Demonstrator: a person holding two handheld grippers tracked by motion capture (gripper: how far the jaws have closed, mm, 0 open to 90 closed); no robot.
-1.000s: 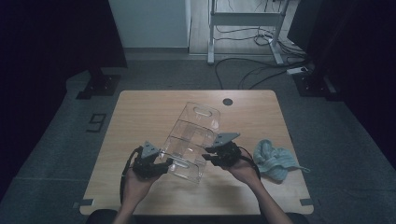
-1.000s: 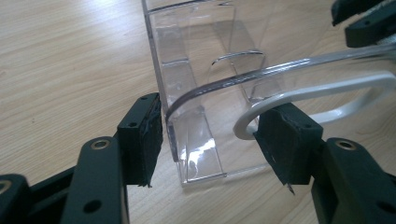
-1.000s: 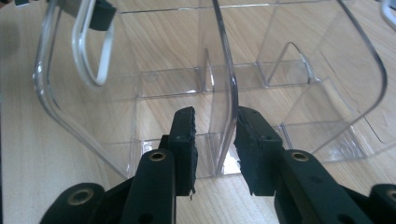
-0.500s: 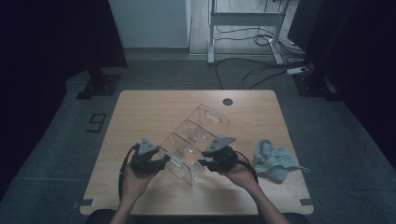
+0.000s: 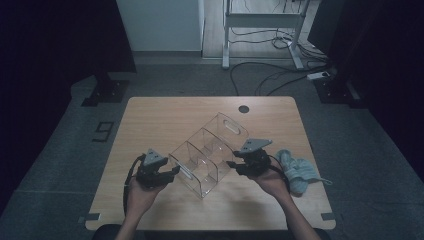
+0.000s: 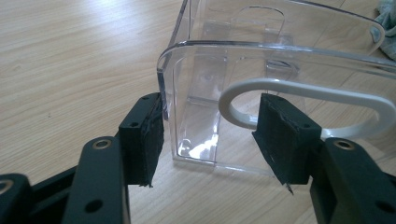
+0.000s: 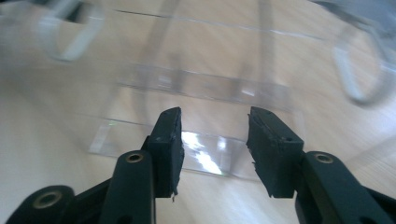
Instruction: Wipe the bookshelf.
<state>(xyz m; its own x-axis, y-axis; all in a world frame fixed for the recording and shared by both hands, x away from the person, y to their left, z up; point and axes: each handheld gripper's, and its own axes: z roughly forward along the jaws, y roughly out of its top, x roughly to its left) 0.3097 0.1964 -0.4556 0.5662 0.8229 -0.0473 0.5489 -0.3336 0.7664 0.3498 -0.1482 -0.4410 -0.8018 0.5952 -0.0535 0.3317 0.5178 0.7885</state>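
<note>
Two grippers flank clear organizer (image 5: 210, 155): left jaws pinch its end wall, right jaws just spreading, free.

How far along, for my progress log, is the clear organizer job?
Done: clear organizer stands upright on the table. In hand: the left gripper straddles its handle-end corner, grip unclear; the right gripper has just been opening, nothing between its jaws. Left: maybe wiping; the blue cloth lies untouched.

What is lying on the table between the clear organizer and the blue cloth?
In the high view, the right gripper and the hand holding it lie between the clear organizer and the blue cloth; its jaws, just opening, face the organizer's side wall.
</note>
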